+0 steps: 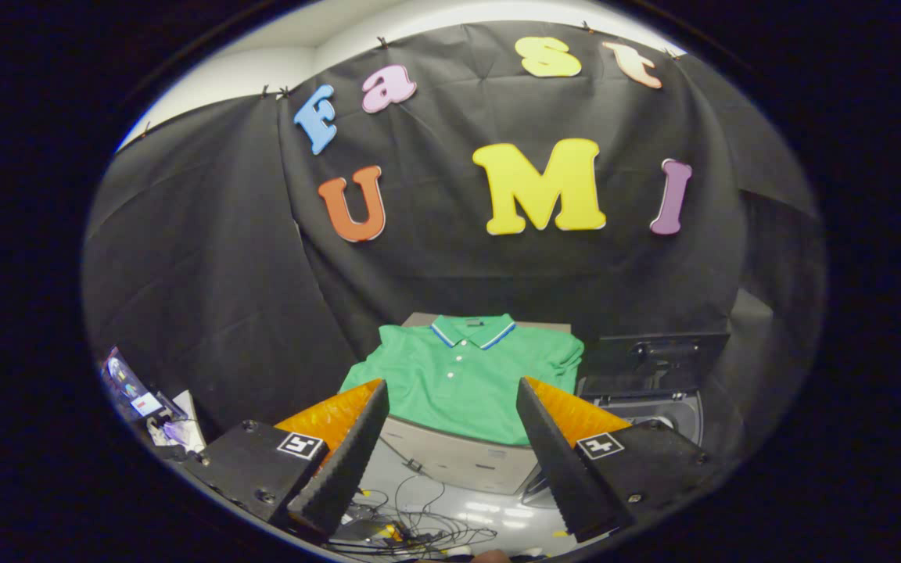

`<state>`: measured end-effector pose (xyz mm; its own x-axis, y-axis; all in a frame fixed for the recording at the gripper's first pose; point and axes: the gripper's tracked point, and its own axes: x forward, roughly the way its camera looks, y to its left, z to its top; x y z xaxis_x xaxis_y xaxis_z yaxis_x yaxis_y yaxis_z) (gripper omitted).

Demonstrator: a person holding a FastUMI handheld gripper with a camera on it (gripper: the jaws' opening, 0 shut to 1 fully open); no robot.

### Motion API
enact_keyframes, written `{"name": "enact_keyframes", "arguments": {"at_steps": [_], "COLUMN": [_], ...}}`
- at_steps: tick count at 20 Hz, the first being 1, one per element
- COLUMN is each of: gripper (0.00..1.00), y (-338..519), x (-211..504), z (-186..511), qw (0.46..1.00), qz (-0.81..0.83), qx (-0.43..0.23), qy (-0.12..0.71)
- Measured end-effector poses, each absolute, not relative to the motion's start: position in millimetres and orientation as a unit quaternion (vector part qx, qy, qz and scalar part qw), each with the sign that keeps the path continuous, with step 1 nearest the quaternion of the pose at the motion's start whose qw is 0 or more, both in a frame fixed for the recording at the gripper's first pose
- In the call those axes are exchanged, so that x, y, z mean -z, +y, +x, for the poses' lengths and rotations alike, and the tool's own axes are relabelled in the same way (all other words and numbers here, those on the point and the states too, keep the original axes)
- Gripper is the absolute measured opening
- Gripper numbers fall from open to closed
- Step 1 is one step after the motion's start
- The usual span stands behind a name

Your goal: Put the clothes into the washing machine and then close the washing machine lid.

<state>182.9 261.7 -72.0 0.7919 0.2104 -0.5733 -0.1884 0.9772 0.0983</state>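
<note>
The gripper [450, 391] has its two fingers spread wide with nothing between them; their tips cover the lower corners of the green polo shirt [462, 375], so its hem there is hidden. The shirt's far edge drapes over the grey box [466, 461] beneath it, concealing most of the box top. Right of the shirt, the washing machine [654, 367] is dark against the black cloth; its raised lid and opening are partly hidden behind the right finger, and its drum interior cannot be made out. Left of the shirt, small clutter [145, 407] is too tiny to identify.

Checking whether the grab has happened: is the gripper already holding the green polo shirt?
No: the gripper is open, fingers apart in the air, with the green polo shirt lying flat beyond them.
</note>
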Motion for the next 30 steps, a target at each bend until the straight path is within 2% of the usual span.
{"name": "enact_keyframes", "arguments": {"at_steps": [6,13,19,24,30], "gripper": [1.00,1.00,1.00,1.00,0.96], "y": [306.4,331.2,330.5,319.6,319.9], "x": [100.1,170.8,224.7,267.6,272.9], "z": [248.5,319.3,366.4,379.3,377.0], "qw": [0.911,0.848,0.812,0.785,0.776], "qz": [-0.006,-0.037,-0.051,-0.052,-0.078], "qx": [-0.101,-0.090,-0.055,-0.026,-0.019], "qy": [0.399,0.521,0.578,0.617,0.626]}}
